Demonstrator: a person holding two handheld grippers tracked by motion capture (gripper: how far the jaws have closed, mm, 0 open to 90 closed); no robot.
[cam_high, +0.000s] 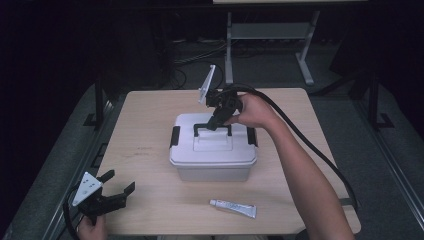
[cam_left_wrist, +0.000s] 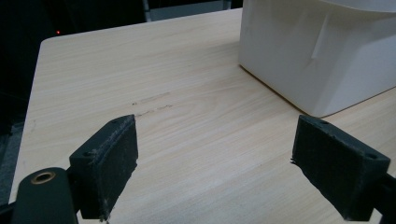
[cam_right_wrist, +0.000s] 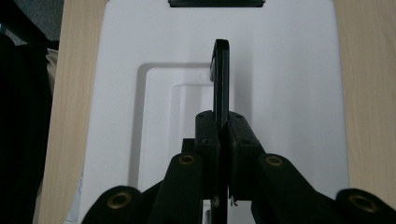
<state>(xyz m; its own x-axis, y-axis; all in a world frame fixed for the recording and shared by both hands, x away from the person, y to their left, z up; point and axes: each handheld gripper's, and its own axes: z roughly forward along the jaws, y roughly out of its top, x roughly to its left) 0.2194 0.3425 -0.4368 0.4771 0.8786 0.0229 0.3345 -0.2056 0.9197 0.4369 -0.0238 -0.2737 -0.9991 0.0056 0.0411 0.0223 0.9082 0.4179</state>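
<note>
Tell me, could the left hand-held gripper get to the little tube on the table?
Probably yes. The left hand-held gripper is open and holds nothing, and bare table lies between it and the tube. The box sits farther back, out of that path.

**Room and Surroundings: Dim Workspace, Lit Table**

A light wood-grain table (cam_high: 150, 130) stands on grey flooring (cam_high: 390, 150); faint scuff marks show on its top. Light falls on the table alone, and the surroundings beyond it are dark. Behind it stands a pale metal frame (cam_high: 270, 35) with a crossbar and splayed feet. Dark cables (cam_high: 200, 55) lie on the floor near it. Black uprights (cam_high: 98, 97) flank the table.
</note>
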